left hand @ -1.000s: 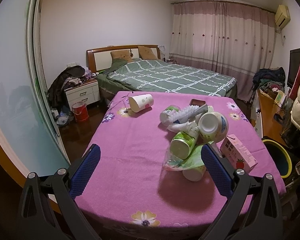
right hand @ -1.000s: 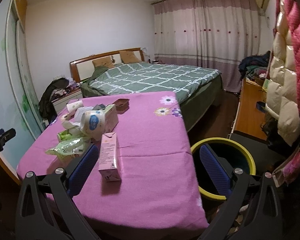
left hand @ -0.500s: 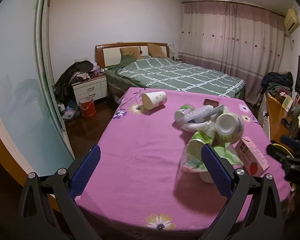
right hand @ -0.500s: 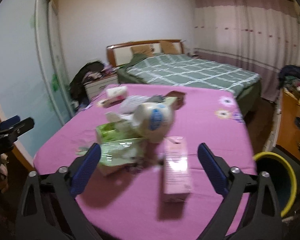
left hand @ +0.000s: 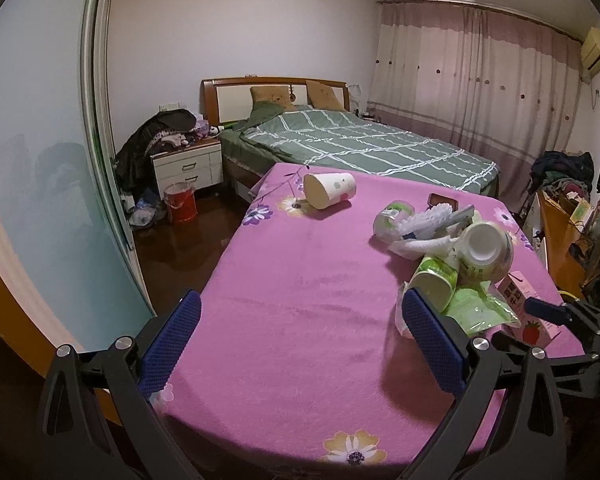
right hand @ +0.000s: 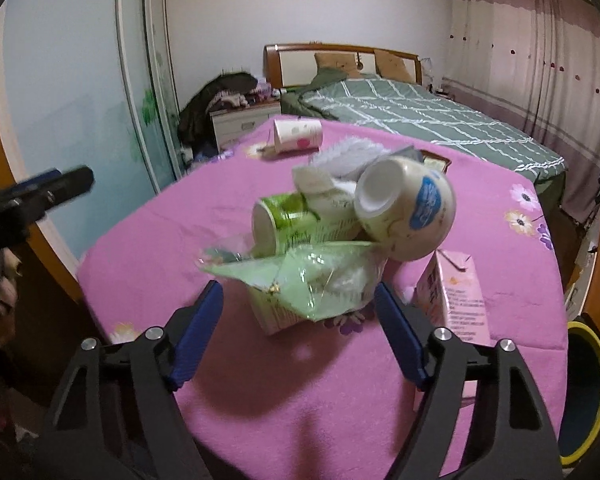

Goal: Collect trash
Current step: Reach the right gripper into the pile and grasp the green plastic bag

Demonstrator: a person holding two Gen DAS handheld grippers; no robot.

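Note:
A heap of trash lies on the pink flowered tablecloth (left hand: pixel 300 304): a green plastic wrapper (right hand: pixel 312 280), a green paper cup (right hand: pixel 278 220) on its side, a round white bowl-cup (right hand: pixel 408 216), and a pink carton (right hand: pixel 460 300) beside it. A lone white cup (left hand: pixel 330 189) lies far left, also in the right wrist view (right hand: pixel 298 134). My right gripper (right hand: pixel 298 308) is open, its fingers either side of the wrapper, just short of it. My left gripper (left hand: pixel 300 320) is open and empty over bare cloth left of the heap (left hand: pixel 460 256).
A yellow-rimmed bin (right hand: pixel 584 392) stands on the floor right of the table. A green bed (left hand: pixel 360 148) lies behind, with a nightstand (left hand: pixel 188 164) and a red bucket (left hand: pixel 180 202) at left. A wooden desk (left hand: pixel 560 232) is at right.
My right gripper has swung left from the bin side and moved in close to the trash heap. My left gripper has drifted left, so the heap now sits to its right.

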